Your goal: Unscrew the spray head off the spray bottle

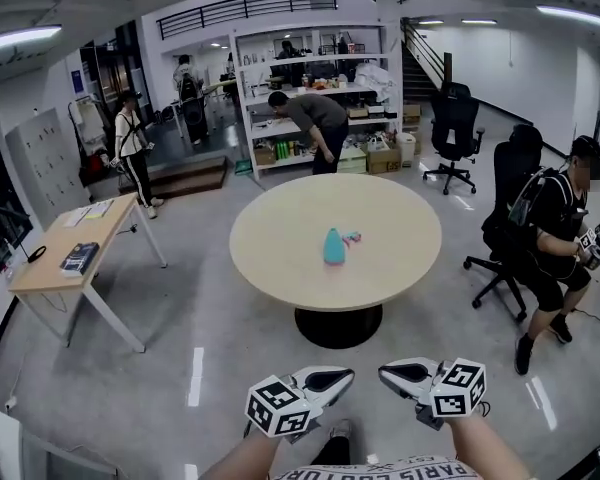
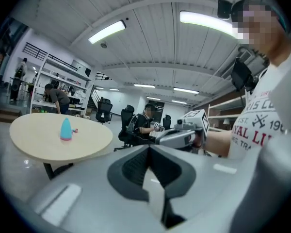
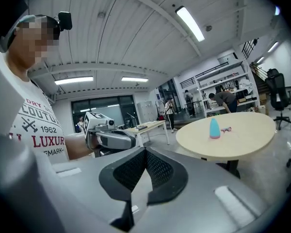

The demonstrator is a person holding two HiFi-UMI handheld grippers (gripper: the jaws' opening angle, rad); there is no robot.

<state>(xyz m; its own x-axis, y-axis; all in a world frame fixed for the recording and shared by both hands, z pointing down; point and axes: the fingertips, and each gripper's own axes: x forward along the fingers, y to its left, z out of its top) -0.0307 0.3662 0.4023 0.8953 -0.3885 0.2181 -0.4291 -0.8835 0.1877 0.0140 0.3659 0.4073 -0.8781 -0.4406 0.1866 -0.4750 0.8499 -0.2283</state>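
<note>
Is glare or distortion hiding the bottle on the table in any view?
No. Head view: fisheye curves the edges, light even, teal bottle small but sharp on the round table. Left gripper view: ceiling strip light blooms, bottle clear. Right gripper view: bottle sharp, corners dark.

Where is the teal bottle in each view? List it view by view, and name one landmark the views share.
Head view: the teal bottle stands just above centre, near the middle of the round table.
Left gripper view: at mid-left, on the round table.
Right gripper view: at mid-right, on the round table.
Shared landmark: the round table under it.
</note>
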